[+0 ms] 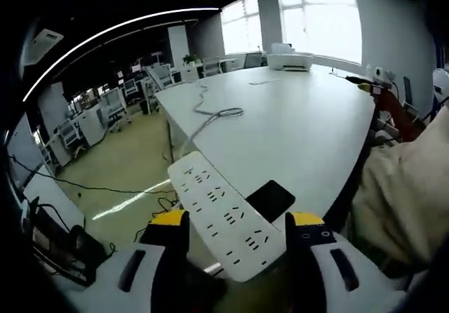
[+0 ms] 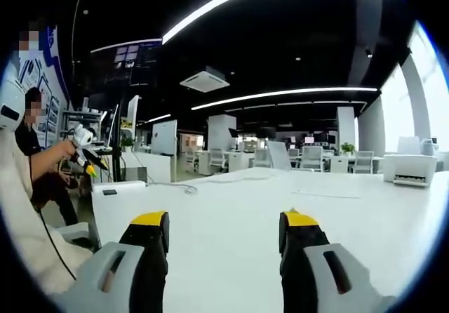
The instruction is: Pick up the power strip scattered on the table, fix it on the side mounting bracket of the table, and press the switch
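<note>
A: Left gripper (image 1: 237,223), left gripper view: jaws clamped on the white power strip (image 1: 223,213), which was lifted off the worktop (image 1: 295,127) at its near corner. Its cable (image 1: 210,116) trailed back across the top. Dark phone-like slab (image 1: 271,199) lay just beside the strip.

B: Right gripper (image 2: 224,230), right gripper view: jaws apart, holding nothing, hovering over bare worktop (image 2: 238,208).

A: Progress, by judgement: pick-up done. Fixing on the side bracket and pressing the switch remained; bracket not identifiable.
</note>
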Demonstrator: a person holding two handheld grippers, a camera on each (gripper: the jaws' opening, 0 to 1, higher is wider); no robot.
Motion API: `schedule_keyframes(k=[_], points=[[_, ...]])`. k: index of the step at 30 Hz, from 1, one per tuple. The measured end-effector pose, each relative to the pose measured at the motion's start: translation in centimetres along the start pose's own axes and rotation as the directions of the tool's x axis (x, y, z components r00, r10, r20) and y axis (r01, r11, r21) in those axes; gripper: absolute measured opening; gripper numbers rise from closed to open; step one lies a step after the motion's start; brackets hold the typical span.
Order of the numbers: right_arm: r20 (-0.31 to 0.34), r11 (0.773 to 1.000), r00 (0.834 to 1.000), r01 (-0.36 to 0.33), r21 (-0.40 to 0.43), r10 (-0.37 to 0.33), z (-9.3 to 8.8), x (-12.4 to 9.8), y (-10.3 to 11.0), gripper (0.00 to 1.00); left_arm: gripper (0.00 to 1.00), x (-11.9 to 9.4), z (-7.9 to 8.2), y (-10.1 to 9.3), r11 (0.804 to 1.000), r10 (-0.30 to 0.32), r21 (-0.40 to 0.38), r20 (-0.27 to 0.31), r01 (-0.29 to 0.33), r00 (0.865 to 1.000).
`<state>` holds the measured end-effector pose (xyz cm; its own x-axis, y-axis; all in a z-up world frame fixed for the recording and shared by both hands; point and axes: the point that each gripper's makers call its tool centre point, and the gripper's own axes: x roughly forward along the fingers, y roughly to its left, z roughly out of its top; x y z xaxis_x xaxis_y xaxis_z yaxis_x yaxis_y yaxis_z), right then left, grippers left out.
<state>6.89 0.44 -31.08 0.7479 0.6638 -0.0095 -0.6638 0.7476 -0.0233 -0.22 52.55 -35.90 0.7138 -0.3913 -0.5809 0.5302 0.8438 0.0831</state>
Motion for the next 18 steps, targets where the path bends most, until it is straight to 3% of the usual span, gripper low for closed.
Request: schedule_keyframes(k=[4,18], points=[[0.002,1.000,1.000,-0.002,0.002,0.002,0.0,0.0,0.0,0.59,0.59,0.2,-0.7,0.3,1.000,-0.015,0.009,-0.037,0.016,0.999],[0.026,0.998,0.998,-0.053,0.029,0.053,0.3,0.1,0.8,0.59,0.58,0.9,-2.1,0.7,0.997,-0.079,-0.009,-0.082,0.078,0.994]])
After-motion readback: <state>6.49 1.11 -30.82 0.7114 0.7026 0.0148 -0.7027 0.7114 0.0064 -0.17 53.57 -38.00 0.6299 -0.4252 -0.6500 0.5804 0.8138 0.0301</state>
